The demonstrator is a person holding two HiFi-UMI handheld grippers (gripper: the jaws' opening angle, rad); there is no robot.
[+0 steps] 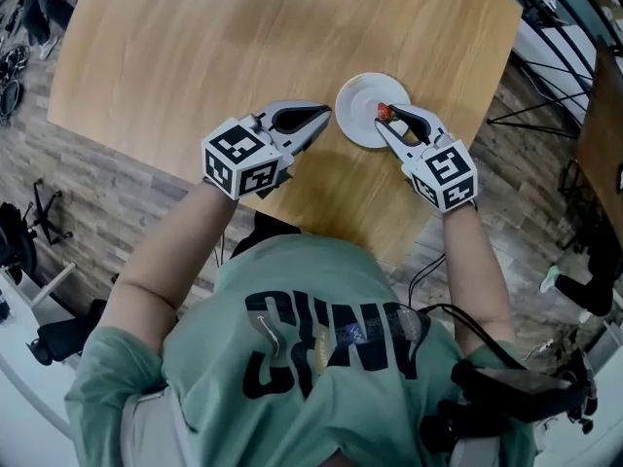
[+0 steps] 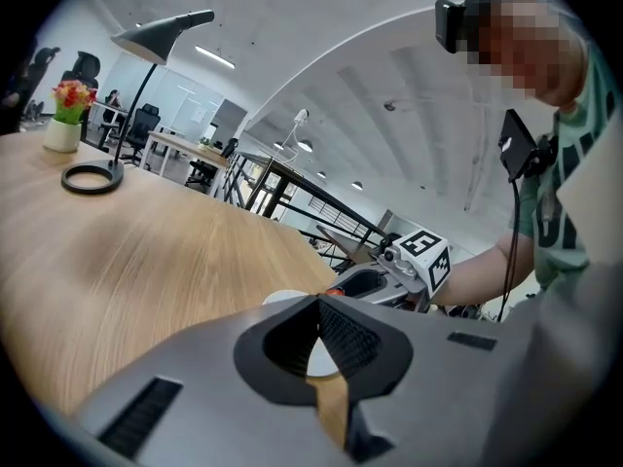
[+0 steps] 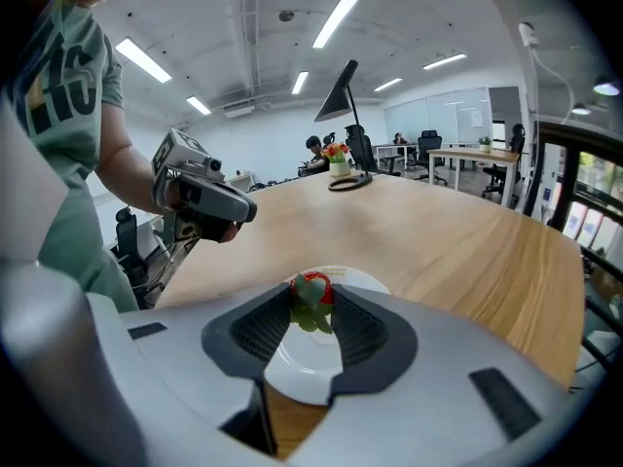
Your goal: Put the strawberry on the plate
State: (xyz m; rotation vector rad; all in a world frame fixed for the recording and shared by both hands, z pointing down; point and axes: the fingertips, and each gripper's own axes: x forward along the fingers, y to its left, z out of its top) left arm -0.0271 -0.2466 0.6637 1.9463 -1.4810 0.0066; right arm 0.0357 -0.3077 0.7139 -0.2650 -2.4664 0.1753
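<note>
One strawberry (image 3: 311, 288): red, leaves towards the camera, pinched at the tips of the right gripper (image 3: 311, 296).
Where it is: over the plate (image 1: 358, 93), by its right rim in the head view (image 1: 385, 112); I cannot tell if it touches the plate yet.
Plate: small, white and bare, lying towards the near right corner of the tabletop (image 1: 243, 37), in from both edges.
Step in hand: the carry looks all but finished, and the placing itself is in hand; the strawberry is not yet let go.
Next move: judging from this, set the strawberry down further in from the rim, then spread the fingers just enough to free it. It is round and could roll towards the rim, so a low, gentle release would suit.
Right fingers (image 3: 258, 331): partly apart, clamped on the strawberry from both sides; the ribbed pads behind it grasp nothing, and the plate shows through the gap.
Left gripper (image 2: 316, 300): just beside the plate's left rim (image 1: 326, 115), apart from it, pointing towards the right gripper.
Left fingers: clenched tip to tip, nothing between them; they take no part in the placing.
Further out: a lamp (image 2: 117, 105) stands near the far edge of the tabletop, well apart from the plate.
</note>
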